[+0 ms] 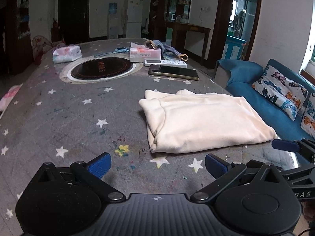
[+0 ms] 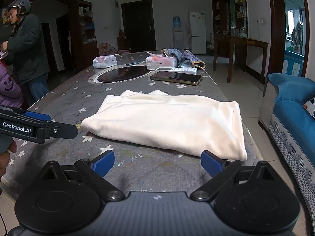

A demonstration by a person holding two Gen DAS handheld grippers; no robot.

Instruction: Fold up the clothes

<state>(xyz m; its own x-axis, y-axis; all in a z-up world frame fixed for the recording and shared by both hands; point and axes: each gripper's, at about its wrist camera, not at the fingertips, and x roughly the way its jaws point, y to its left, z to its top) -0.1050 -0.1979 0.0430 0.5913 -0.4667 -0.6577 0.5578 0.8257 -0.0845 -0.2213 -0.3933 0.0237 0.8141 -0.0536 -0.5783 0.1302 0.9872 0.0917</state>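
Across the middle of the star-printed tabletop [image 2: 59, 98], a folded cream garment [image 2: 169, 123] is lying flat. Both the left hand-held gripper [image 1: 157, 164] and the right hand-held gripper [image 2: 157, 162] are hovering released, jaws apart. "GenRobot.AI" is showing at left of the right view.
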